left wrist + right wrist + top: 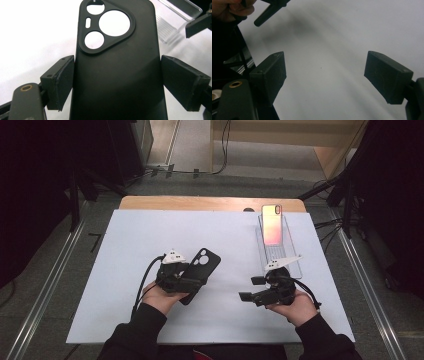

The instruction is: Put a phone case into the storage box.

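A black phone case (204, 260) with round camera cut-outs lies slanted over the white mat (140, 235). My left gripper (192, 281) is shut on it. In the left gripper view both pads (62, 80) press the long sides of the case (140, 45), camera holes pointing away. My right gripper (251, 288) hovers to the right of it, pointing left, open. Between its fingertips (272, 72) there is just bare mat. A phone (272, 224) with a pink-orange back leans on a clear stand (289, 260) at the back right.
The mat covers a wooden table (200, 203) flanked by metal rails and dark floor. The clear stand (175, 22) shows past the case, with a right gripper finger (197, 23) beside it. A hand (234, 7) sits at the top left of the right gripper view.
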`<state>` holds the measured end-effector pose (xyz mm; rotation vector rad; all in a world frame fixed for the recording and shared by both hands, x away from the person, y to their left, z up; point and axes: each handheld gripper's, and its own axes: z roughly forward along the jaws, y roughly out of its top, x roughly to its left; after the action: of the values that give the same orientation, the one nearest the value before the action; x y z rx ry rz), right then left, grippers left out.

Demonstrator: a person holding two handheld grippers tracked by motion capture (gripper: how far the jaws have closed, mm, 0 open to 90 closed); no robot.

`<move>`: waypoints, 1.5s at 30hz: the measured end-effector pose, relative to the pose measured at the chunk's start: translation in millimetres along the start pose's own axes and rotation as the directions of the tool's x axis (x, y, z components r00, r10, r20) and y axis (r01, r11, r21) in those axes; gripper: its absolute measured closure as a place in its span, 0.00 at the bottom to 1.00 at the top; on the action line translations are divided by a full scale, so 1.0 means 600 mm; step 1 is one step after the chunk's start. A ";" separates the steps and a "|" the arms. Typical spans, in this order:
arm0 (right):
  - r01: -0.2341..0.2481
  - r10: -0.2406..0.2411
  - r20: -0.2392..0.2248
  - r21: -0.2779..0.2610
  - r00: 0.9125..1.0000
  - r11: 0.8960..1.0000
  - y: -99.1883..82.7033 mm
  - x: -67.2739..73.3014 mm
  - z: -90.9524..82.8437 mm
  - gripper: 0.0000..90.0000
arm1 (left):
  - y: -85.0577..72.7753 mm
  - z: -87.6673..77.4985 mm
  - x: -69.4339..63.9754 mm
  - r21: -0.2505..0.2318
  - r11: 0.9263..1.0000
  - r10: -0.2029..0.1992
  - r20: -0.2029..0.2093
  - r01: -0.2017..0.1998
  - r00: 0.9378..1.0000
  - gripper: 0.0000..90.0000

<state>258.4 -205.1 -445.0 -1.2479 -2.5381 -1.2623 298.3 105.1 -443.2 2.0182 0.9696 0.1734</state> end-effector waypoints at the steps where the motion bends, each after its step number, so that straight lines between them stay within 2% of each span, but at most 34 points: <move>1: -0.002 0.002 0.004 -0.001 1.000 1.000 0.002 0.002 0.001 0.18 | 0.001 0.002 0.000 -0.005 1.000 -0.004 0.000 0.004 1.000 0.17; 7: -0.020 0.020 0.026 -0.014 0.999 1.000 0.021 0.010 0.005 0.18 | 0.001 0.009 -0.002 -0.057 0.998 -0.014 -0.023 0.013 1.000 0.17; 11: -0.046 0.047 0.022 -0.024 0.999 0.999 0.037 0.014 0.009 0.19 | 0.000 0.014 -0.005 -0.063 0.998 -0.021 -0.015 0.020 1.000 0.17; 19: -0.061 0.063 0.032 -0.051 0.998 0.997 0.064 0.022 0.013 0.20 | -0.006 0.020 -0.009 -0.092 0.995 -0.047 -0.012 0.046 0.999 0.17; 21: -0.070 0.072 0.037 -0.060 0.997 0.996 0.071 0.021 0.014 0.20 | -0.009 0.021 -0.011 -0.115 0.993 -0.036 -0.039 0.032 0.999 0.16; 24: -0.084 0.087 0.032 -0.078 0.996 0.993 0.081 0.019 0.016 0.21 | -0.013 0.023 -0.015 -0.155 0.988 -0.035 -0.061 0.025 0.998 0.16; 28: -0.081 0.088 0.067 -0.100 0.994 0.992 0.095 0.023 0.022 0.21 | -0.016 0.025 -0.020 -0.190 0.982 -0.011 -0.088 -0.006 0.996 0.16; 30: -0.083 0.090 0.055 -0.111 0.994 0.990 0.102 0.026 0.024 0.21 | -0.018 0.025 -0.022 -0.209 0.978 -0.009 -0.092 -0.010 0.996 0.16; 32: -0.087 0.093 0.044 -0.118 0.995 0.989 0.109 0.028 0.026 0.21 | -0.022 0.027 -0.021 -0.242 0.970 -0.008 -0.068 -0.008 0.998 0.16; 33: -0.090 0.095 0.041 -0.121 0.995 0.989 0.111 0.028 0.027 0.21 | -0.025 0.027 -0.021 -0.257 0.966 -0.005 -0.068 -0.012 0.998 0.16; 34: -0.095 0.100 0.034 -0.126 0.994 0.987 0.114 0.028 0.028 0.21 | -0.028 0.029 -0.022 -0.282 0.959 0.005 -0.082 -0.028 0.997 0.16; 35: -0.103 0.107 0.028 -0.126 0.994 0.987 0.117 0.028 0.029 0.21 | -0.031 0.030 -0.022 -0.292 0.955 0.020 -0.091 -0.046 0.996 0.16; 38: -0.105 0.109 0.024 -0.137 0.994 0.985 0.125 0.028 0.033 0.20 | -0.035 0.033 -0.024 -0.293 0.954 0.029 -0.099 -0.057 0.995 0.16; 45: -0.113 0.116 0.014 -0.135 0.993 0.984 0.143 0.027 0.045 0.20 | -0.037 0.034 -0.032 -0.311 0.949 0.022 -0.093 -0.050 0.995 0.16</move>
<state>313.5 -146.8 -401.4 -1.4187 -2.3914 -1.4208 281.8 86.1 -468.3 1.7472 0.8981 0.4145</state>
